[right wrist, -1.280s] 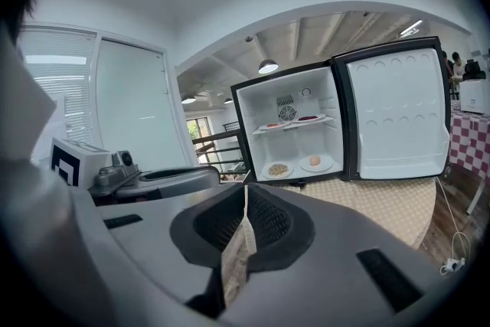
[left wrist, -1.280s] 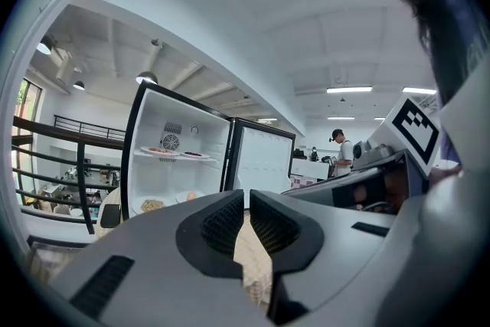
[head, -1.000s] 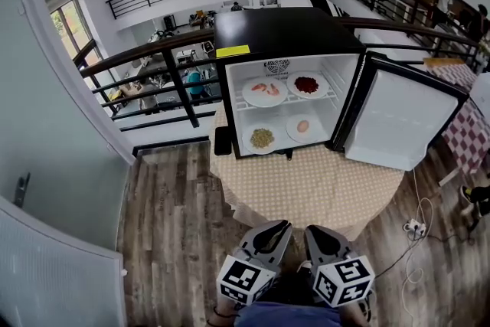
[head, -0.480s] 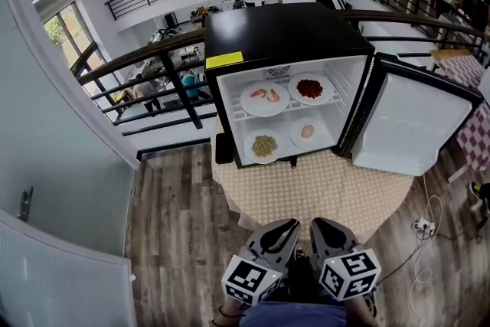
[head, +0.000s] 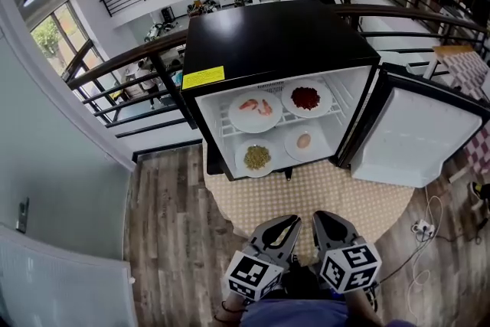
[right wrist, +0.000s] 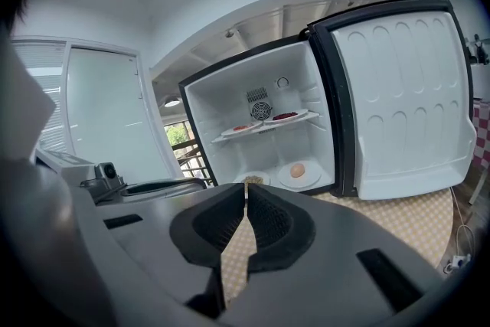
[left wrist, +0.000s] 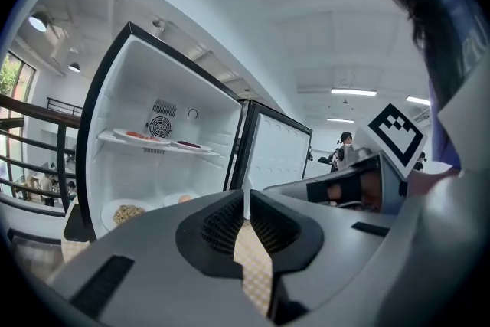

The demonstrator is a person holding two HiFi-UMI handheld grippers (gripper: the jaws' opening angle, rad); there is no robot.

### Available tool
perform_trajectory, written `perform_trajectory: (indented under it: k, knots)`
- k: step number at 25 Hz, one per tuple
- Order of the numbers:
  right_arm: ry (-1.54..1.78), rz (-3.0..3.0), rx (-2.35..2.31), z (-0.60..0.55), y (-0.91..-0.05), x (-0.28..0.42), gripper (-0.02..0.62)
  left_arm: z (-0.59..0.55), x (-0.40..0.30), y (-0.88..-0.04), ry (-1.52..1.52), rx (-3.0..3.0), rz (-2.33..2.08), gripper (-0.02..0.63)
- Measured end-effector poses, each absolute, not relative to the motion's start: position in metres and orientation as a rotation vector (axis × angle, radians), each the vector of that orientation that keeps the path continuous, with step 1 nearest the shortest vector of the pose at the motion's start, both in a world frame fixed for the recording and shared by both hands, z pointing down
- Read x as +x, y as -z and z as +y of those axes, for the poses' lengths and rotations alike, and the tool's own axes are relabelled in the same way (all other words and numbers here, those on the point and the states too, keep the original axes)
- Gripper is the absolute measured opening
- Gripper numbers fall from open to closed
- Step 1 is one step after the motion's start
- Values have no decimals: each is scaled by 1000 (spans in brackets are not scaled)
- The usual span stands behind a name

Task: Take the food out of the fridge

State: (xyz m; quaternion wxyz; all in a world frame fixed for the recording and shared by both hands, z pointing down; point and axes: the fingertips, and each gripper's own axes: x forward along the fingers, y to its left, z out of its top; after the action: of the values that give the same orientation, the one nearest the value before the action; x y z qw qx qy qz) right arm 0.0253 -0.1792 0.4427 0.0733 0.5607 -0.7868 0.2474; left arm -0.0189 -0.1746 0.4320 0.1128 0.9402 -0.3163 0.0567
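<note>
A small black fridge (head: 276, 38) stands open on a table with a beige dotted cloth (head: 306, 195), its white door (head: 409, 138) swung to the right. On its wire shelf lie a plate of shrimp (head: 255, 109) and a plate of red food (head: 306, 98). On its floor lie a plate of greenish grains (head: 256, 158) and a plate with an egg (head: 304, 141). My left gripper (head: 289, 223) and right gripper (head: 321, 218) hover side by side at the table's near edge, both shut and empty. The fridge's inside also shows ahead in both gripper views: grains plate (left wrist: 126, 213), egg plate (right wrist: 298, 172).
A dark railing (head: 142, 61) runs behind the fridge, with a lower floor and people beyond it. A white cable and plug (head: 419, 226) lie on the wood floor at the right. A checked cloth (head: 467, 69) shows at far right. A white wall stands at the left.
The fridge and table have grown larger and nearer in the head view; both grippers have come forward together toward the table edge, still shut.
</note>
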Motion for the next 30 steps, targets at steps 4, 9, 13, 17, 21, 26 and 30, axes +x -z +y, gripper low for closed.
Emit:
perform_trajectory:
  k: [4, 9, 13, 17, 21, 26, 30]
  knots:
    - [-766, -2347, 1700, -199, -447, 40, 23, -195, -7, -435, -192, 2765, -917, 20]
    - [-793, -2341, 1726, -224, -453, 54, 23, -218, 2, -449, -253, 2779, -938, 20]
    - [-833, -2334, 1741, -243, -463, 62, 23, -228, 10, -468, -301, 2760, -904, 20]
    - [-891, -2325, 1752, -262, -477, 69, 23, -243, 14, -487, -357, 2769, -884, 20]
    - [-918, -2300, 1752, -282, -494, 78, 23, -262, 15, -494, -355, 2736, -897, 20]
    - [-986, -2272, 1781, -309, -516, 91, 23, -285, 16, -502, -336, 2695, -924, 20]
    - [-1089, -2293, 1761, -329, -527, 94, 23, -296, 17, -518, -355, 2664, -939, 20]
